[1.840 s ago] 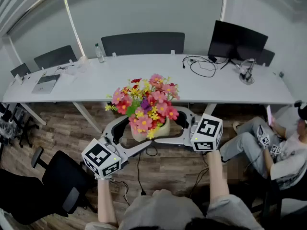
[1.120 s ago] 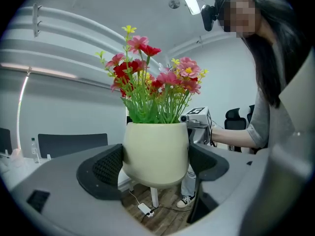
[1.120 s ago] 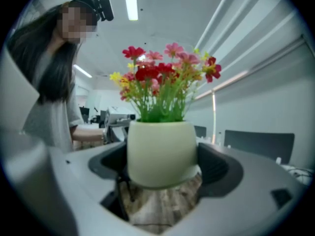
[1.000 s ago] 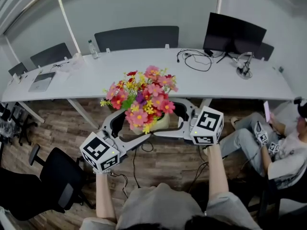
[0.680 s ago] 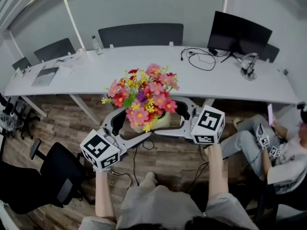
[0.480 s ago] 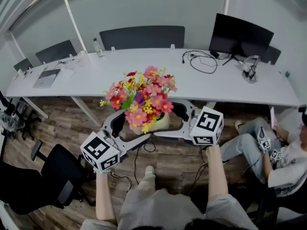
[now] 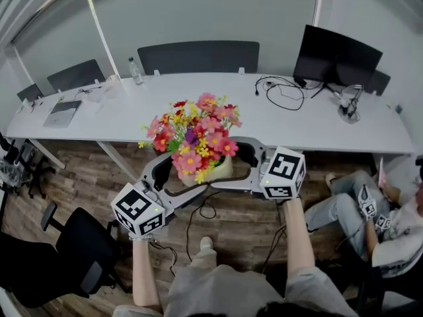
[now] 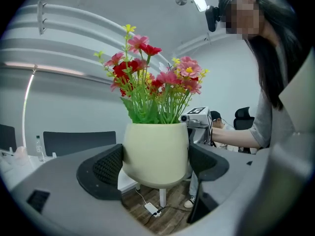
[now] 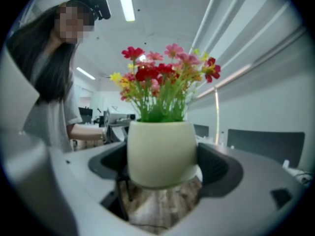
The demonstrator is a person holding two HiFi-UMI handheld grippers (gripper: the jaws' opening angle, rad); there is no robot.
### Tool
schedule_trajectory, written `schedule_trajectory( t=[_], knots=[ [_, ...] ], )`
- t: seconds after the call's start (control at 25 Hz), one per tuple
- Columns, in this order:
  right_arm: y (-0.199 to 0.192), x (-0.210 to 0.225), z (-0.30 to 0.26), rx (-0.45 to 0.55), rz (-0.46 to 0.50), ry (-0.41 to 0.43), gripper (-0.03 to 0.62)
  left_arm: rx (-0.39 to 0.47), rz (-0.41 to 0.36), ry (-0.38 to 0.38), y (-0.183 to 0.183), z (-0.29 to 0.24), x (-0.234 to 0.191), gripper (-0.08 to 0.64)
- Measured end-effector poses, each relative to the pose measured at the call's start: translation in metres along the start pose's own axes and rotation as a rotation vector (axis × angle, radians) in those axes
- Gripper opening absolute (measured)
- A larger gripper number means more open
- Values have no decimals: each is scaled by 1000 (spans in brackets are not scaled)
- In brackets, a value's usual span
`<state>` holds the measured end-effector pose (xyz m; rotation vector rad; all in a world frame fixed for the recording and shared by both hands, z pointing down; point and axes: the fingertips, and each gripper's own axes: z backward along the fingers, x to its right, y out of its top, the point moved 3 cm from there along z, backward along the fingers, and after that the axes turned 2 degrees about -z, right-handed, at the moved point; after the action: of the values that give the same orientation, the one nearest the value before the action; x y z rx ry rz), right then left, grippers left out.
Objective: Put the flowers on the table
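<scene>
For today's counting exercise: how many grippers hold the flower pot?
2. The left gripper clamps the flower pot from the person's left side, and the right gripper clamps it from the right. None appears hidden.

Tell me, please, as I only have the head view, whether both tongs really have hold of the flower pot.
Observer: Yes. In the left gripper view the left tongs press their pads against both sides of the cream pot.
Operator: And the right ones?
Observer: The right gripper view shows the right tongs clamped on it in the same way.
Operator: Is the pot resting on anything?
Observer: No. Its base hangs free, with wood floor and a white power strip below it.
</scene>
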<state>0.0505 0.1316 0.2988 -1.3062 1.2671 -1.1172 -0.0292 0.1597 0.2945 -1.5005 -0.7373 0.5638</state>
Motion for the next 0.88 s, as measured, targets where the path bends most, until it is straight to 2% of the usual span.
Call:
schedule_trajectory(
  t=[0.48,0.88],
  knots=[
    [4,71,-56,-13,-20,-19,442,19,28,-19,-10,-10,-91,437],
    [-1,119,-103,-48,-2,-27,442,4,16,-29,-27,-14,-156,437]
  ],
)
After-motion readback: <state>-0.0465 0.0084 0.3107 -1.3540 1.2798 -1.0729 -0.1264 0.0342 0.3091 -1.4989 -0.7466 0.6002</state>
